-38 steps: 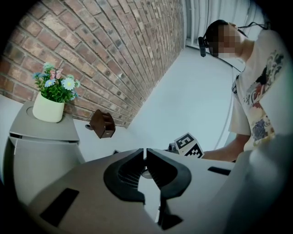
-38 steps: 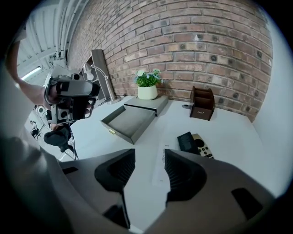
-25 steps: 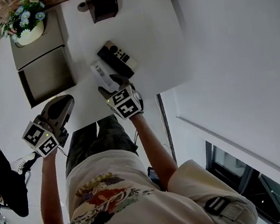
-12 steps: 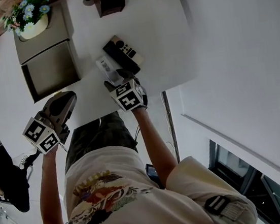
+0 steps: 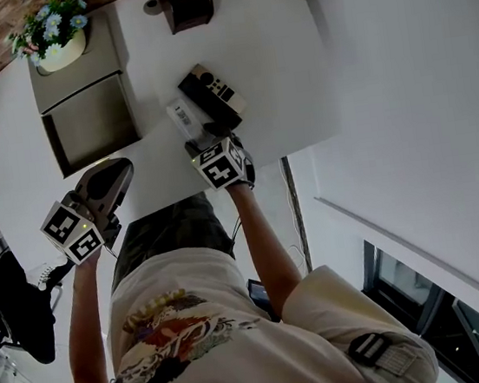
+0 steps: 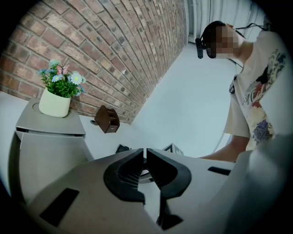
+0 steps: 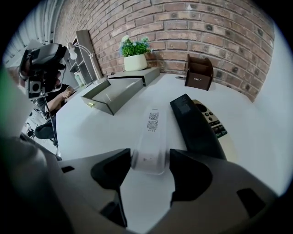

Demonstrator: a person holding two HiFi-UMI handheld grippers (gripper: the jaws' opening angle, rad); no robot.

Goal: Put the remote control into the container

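Colour survey of the bench, referenced to the grey container.
Bench [image 7: 91,132] plain white; container [image 7: 112,96] flat matt grey. Right of the container: white remote control [image 7: 150,137] with a black printed code patch, black remote [image 7: 194,125], beige remote [image 7: 219,130] with dark buttons. Behind the container: cream pot [image 7: 135,62] with green foliage, brown holder [image 7: 199,72], red-brown brick wall [image 7: 206,32] with pale mortar.

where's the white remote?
White remote: on the table, mid right gripper view, near end between the right gripper's fingers, which have just been opening; black remote at its right.
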